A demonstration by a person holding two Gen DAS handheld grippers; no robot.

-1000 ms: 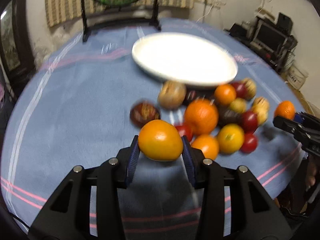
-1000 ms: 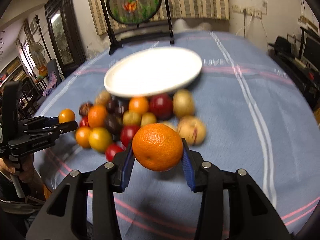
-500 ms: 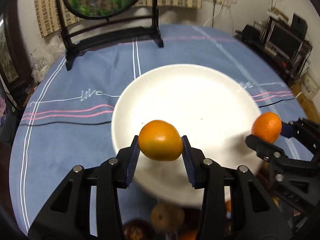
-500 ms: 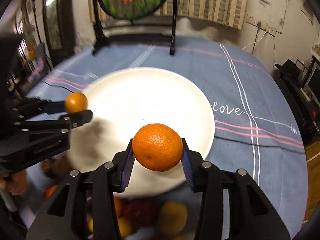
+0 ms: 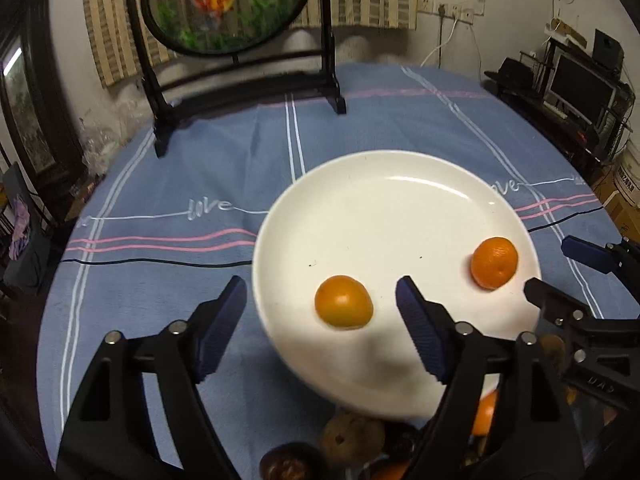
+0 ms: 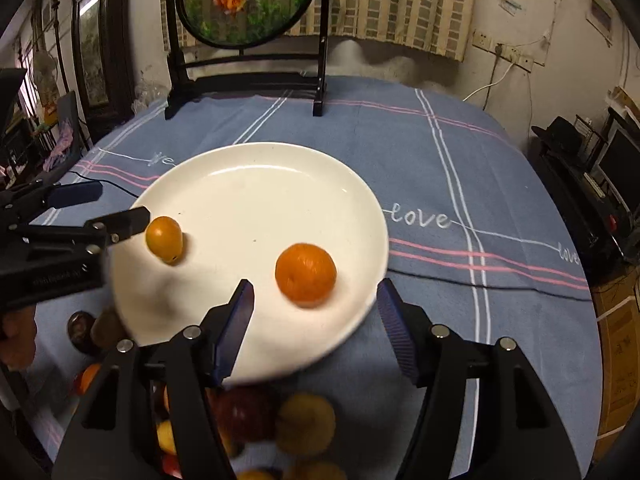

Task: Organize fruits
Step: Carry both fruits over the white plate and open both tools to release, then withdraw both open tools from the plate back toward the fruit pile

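Over a white plate (image 5: 400, 184) on a blue striped tablecloth (image 5: 200, 184): left gripper (image 5: 320, 316) jaws opening, smooth orange (image 5: 344, 301) loose between them, clear of both pads. Right gripper (image 6: 314, 312) jaws likewise opening, dimpled mandarin (image 6: 306, 275) free just ahead. Remaining fruit pile (image 6: 276, 424) below the grippers, at the plate's near edge.

The desk (image 5: 168, 200) wears a blue striped cloth (image 6: 460, 168). A white plate (image 5: 380, 200) sits mid-desk, a framed screen stand (image 5: 240, 76) at the far edge, and loose fruits (image 6: 280, 420) near.
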